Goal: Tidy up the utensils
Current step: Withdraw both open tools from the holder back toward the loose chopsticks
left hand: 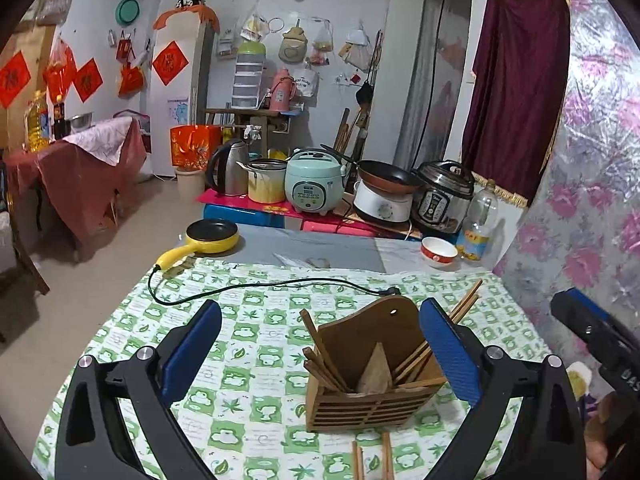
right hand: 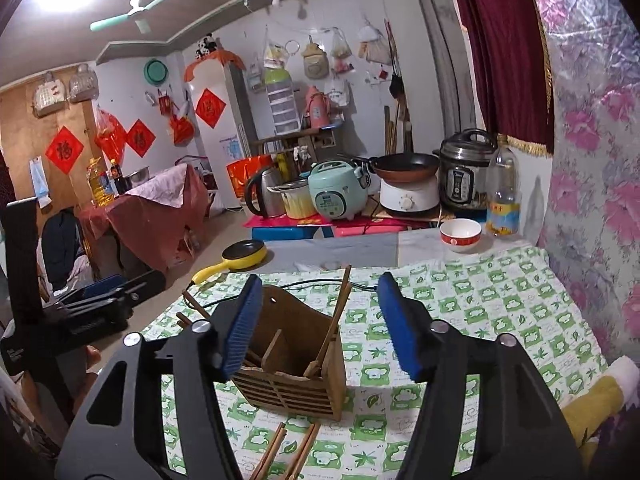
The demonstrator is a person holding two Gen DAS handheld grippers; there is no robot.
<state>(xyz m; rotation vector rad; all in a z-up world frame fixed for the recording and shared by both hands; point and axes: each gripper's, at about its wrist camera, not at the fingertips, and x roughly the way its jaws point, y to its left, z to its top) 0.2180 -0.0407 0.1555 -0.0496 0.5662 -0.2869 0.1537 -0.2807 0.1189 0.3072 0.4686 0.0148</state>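
Observation:
A slatted wooden utensil holder (left hand: 372,404) stands upright on the green-checked tablecloth (left hand: 248,360), with several wooden chopsticks (left hand: 320,344) leaning inside it. My left gripper (left hand: 320,308) is open wide above it, pads touching nothing; the holder sits nearer its right finger (left hand: 448,352). In the right wrist view the holder (right hand: 296,388) lies between and below the open jaws of my right gripper (right hand: 320,280), close to the left finger (right hand: 244,328); one chopstick (right hand: 338,312) stands up between the pads without contact. Loose chopsticks (right hand: 276,452) lie on the cloth in front of the holder.
A yellow mini pan (left hand: 212,236) with a black cord (left hand: 256,286) sits at the table's far left. A red-and-white bowl (left hand: 438,250) and a clear bottle (left hand: 478,224) stand far right. Cookers and a kettle crowd the low stand beyond. A floral-covered wall (left hand: 592,200) borders the right.

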